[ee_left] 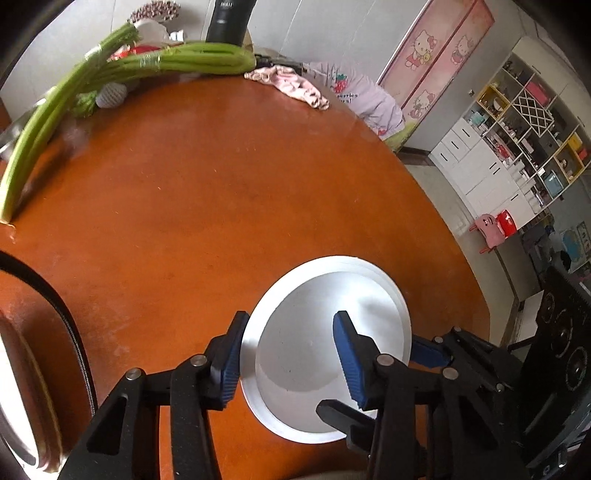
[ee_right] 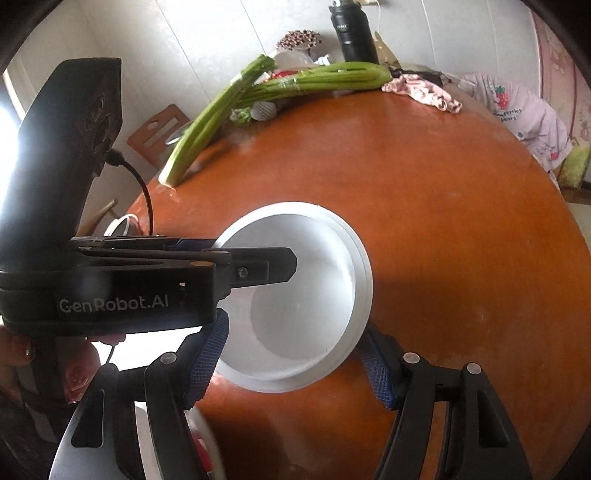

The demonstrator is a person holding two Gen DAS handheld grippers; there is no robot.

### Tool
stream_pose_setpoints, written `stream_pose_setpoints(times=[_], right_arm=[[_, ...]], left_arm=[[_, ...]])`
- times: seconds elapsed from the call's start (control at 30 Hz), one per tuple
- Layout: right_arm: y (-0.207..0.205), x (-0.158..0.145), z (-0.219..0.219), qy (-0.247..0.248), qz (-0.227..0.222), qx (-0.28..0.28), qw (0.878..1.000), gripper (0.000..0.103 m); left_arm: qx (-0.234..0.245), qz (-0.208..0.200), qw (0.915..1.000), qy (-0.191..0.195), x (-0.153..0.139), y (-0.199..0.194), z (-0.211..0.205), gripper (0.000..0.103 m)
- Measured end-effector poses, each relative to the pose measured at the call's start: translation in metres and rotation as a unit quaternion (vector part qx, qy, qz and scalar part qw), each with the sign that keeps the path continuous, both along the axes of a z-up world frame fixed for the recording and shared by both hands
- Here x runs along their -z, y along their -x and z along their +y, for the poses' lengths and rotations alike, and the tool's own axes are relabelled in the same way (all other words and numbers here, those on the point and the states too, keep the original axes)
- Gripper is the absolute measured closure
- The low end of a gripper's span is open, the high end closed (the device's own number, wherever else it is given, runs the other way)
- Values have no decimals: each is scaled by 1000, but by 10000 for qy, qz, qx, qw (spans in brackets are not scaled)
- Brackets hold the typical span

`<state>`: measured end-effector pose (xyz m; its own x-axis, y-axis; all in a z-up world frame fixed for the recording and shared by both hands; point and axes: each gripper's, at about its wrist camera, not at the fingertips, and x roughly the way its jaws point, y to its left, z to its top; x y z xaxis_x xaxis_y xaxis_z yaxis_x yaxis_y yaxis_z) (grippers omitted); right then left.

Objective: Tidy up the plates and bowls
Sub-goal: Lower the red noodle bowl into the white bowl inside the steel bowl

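A white bowl (ee_left: 314,350) (ee_right: 303,288) sits in a small stack of white plates (ee_left: 403,314) (ee_right: 366,280) on the round orange table (ee_left: 221,203). My left gripper (ee_left: 291,317) (ee_right: 255,254) straddles the stack's left rim, one finger outside it and one over the bowl's inside. A gap shows beside the inner finger, so it is open. My right gripper (ee_right: 293,328) has its blue pads (ee_right: 375,365) against the stack's near edge on both sides. Whether they press on it I cannot tell. One of its fingers (ee_left: 428,352) shows past the plate rim.
Long green celery stalks (ee_left: 184,59) (ee_right: 332,75), a black bottle (ee_right: 354,33) and a pink cloth (ee_left: 291,83) lie at the table's far edge. Another dish (ee_right: 216,443) sits below my right gripper at the near left. A hand (ee_right: 22,350) holds the left gripper.
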<state>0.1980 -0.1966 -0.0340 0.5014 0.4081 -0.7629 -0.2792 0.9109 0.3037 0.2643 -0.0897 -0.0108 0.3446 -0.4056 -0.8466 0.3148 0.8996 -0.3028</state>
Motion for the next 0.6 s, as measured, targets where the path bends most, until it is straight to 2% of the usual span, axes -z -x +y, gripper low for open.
stream_pose_setpoints(times=[0.4,0.6], right_arm=[[34,-42,24,1,-537,-197,9984,31],[56,-55,39,39,-689,-332,9971,31]], left_arm=[[-206,-603,9979,112,-50,46,28,56],[-305,-742,9967,148,-62,71,39,56]])
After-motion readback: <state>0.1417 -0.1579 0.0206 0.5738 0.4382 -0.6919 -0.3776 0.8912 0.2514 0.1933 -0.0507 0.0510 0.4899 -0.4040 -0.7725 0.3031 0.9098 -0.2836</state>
